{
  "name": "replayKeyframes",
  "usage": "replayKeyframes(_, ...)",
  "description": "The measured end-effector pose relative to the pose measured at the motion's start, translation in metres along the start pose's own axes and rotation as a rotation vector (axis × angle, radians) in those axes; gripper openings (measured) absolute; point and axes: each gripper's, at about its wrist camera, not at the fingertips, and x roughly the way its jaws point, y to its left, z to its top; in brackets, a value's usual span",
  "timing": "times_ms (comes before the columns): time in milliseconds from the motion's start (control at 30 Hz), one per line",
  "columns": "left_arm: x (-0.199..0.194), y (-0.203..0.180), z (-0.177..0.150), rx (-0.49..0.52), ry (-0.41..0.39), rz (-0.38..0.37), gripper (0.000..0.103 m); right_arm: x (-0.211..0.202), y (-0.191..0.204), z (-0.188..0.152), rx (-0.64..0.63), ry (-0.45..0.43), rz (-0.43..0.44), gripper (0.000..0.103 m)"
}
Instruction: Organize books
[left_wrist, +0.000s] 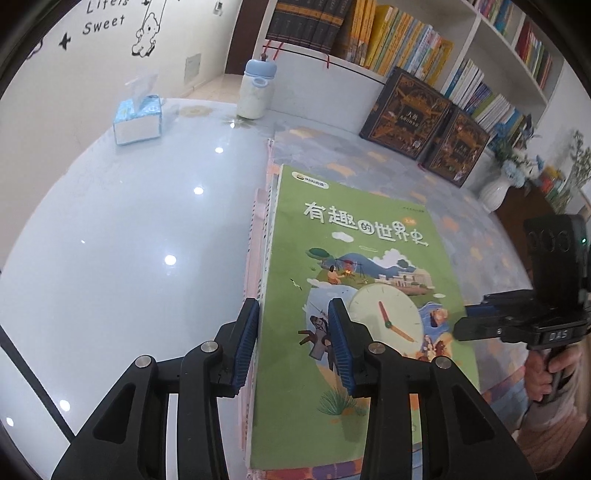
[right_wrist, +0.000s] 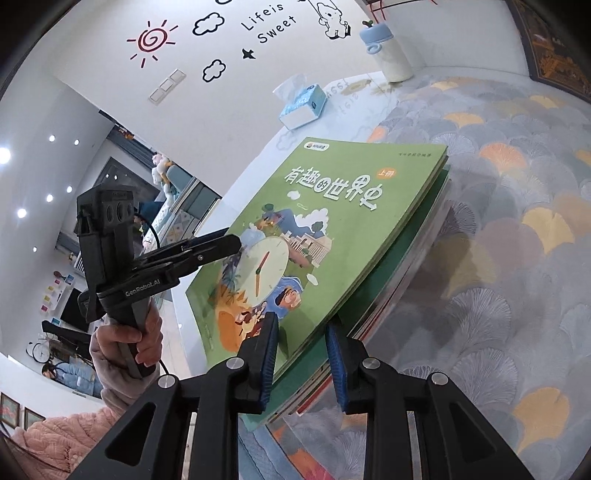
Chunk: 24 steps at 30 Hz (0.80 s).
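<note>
Far left sits the tissue box (left_wrist: 138, 120), then the bottle (left_wrist: 255, 90), both well clear. Now the left gripper (left_wrist: 293, 345), jaws straddling the left edge of the book stack (left_wrist: 258, 295), pads pinching that edge. The green book (left_wrist: 354, 295) tops the pile on the patterned mat (left_wrist: 369, 155). Right gripper (right_wrist: 301, 360) clamps the stack's near right edge. Looks like a two-handed carry being set down; next, part both jaws cleanly and square the pile.

A stack of books (left_wrist: 354, 280) lay on the table (left_wrist: 122, 236), with a tissue box (left_wrist: 138, 118) and bottle (left_wrist: 256, 90) behind it, seemingly apart.
</note>
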Motion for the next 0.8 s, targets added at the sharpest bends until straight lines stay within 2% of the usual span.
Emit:
replayKeyframes(267, 0.000, -0.009, -0.001, 0.026, -0.005, 0.064, 0.038, 0.004, -0.005, 0.003, 0.034, -0.008, 0.017, 0.026)
replayKeyframes(633, -0.003, -0.024, -0.003, 0.055, -0.003, 0.151, 0.043, 0.007, -0.003, 0.003, 0.059, -0.008, -0.021, 0.029)
replayKeyframes(733, -0.010, -0.024, -0.004, 0.041, -0.016, 0.167, 0.043, 0.008, -0.001, 0.005, 0.075, 0.002, -0.015, 0.039)
replayKeyframes(800, -0.020, -0.022, -0.004, 0.020, -0.045, 0.200, 0.043, 0.009, -0.001, 0.008, 0.100, 0.014, 0.002, 0.056)
